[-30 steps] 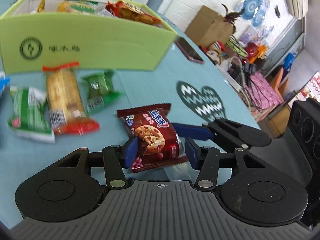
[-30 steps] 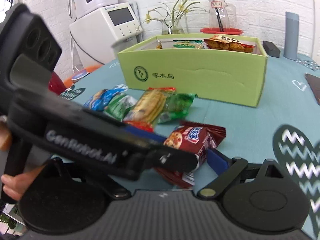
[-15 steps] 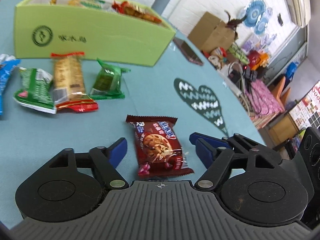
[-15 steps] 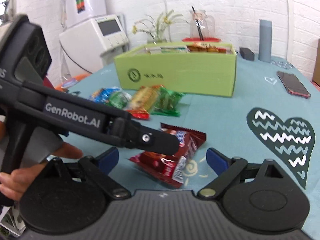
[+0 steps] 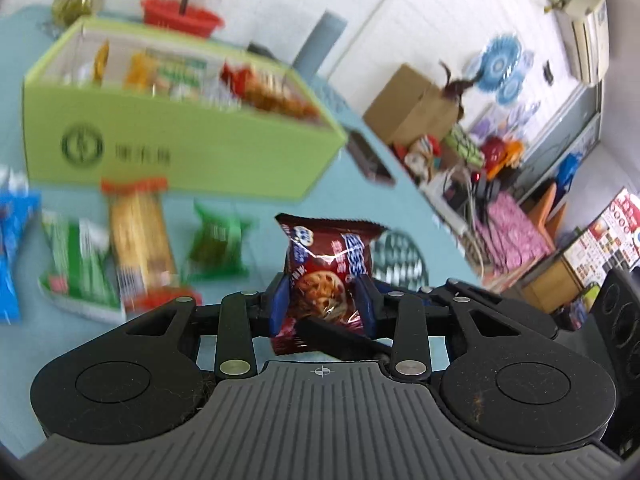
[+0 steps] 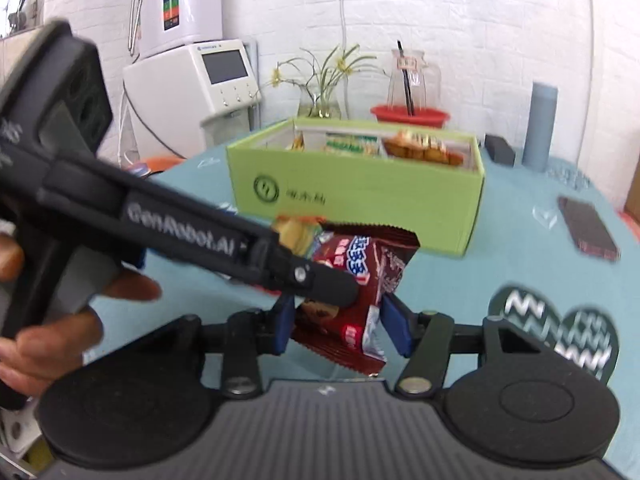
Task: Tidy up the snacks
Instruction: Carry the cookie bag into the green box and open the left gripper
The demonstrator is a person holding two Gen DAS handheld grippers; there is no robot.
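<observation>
My left gripper (image 5: 323, 300) is shut on a dark red cookie packet (image 5: 326, 264) and holds it up off the teal table. In the right wrist view the same packet (image 6: 360, 276) sits between my right gripper (image 6: 342, 330) fingers, which press both its sides, with the left gripper's arm crossing in front. The green snack box (image 5: 176, 148) stands behind, part filled with snacks; it also shows in the right wrist view (image 6: 360, 196).
Loose packets lie left of the box front: a blue one (image 5: 12, 256), a green-white one (image 5: 76, 272), an orange-yellow one (image 5: 140, 240) and a small green one (image 5: 218, 246). A phone (image 6: 588, 232) and a grey cylinder (image 6: 540, 126) are at the right.
Both grippers were open around the packet lying on the table half a second ago. Now both have closed on it and it is lifted off the table.
</observation>
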